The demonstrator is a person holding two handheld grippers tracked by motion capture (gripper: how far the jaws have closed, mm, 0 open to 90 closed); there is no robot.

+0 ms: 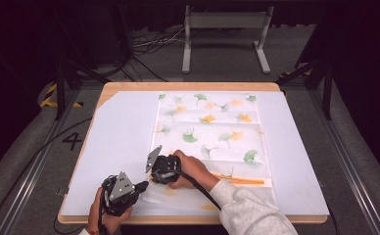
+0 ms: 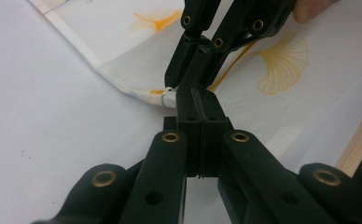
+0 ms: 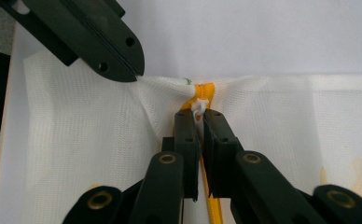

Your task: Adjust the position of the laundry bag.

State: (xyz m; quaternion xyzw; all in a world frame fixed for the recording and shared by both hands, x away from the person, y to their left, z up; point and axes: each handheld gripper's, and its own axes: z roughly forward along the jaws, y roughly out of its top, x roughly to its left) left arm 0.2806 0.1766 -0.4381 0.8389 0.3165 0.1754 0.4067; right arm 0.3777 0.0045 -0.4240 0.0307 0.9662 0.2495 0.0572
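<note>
Cloth (image 1: 212, 129) with ginkgo print lies flat on the white table (image 1: 114, 147). We see both grippers at its near-left edge: right gripper (image 3: 198, 114) pinching the hem, left gripper (image 2: 198, 105) seemingly clamped on it too.

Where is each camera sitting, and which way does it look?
High view: fixed above the person's side, looking forward and down at the table and leaf-print cloth; forearms, hands, left gripper and right gripper show.
Left gripper view: rides the left gripper, looking along its closed fingers at the cloth's edge; the right gripper shows opposite.
Right gripper view: rides the right gripper, fingers closed on the cloth at its orange stripe.
Shared: both gripper views show the same cloth edge and the other gripper.
</note>
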